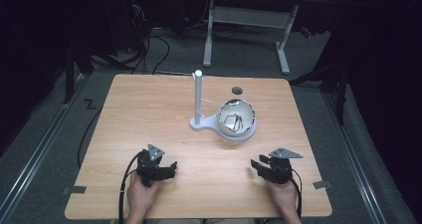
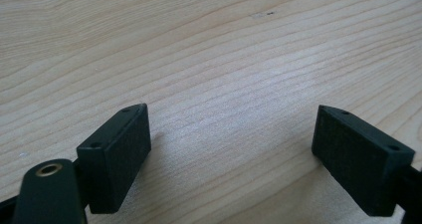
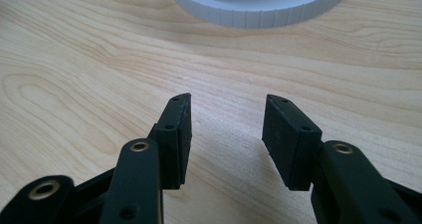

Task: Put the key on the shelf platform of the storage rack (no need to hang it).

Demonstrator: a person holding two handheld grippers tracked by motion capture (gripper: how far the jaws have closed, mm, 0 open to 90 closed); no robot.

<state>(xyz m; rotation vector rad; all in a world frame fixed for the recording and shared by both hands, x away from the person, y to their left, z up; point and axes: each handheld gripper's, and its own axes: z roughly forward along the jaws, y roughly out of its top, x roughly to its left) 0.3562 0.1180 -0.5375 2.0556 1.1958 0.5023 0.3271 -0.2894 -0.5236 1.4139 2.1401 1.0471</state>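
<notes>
We see a shiny metal bowl [image 1: 237, 118] on a white stand [image 1: 201, 123], probably light, stiff and slippery. Near it, our left gripper [image 1: 173, 166] and right gripper [image 1: 253, 165] rest open and empty; its rim looks best to grip.

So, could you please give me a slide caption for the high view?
Both hand-held claws, left and right, rest open near the white stand and bowl.

My high view looked forward and down over the whole table [image 1: 149, 104], while both gripper views skimmed its near edge closely.
</notes>
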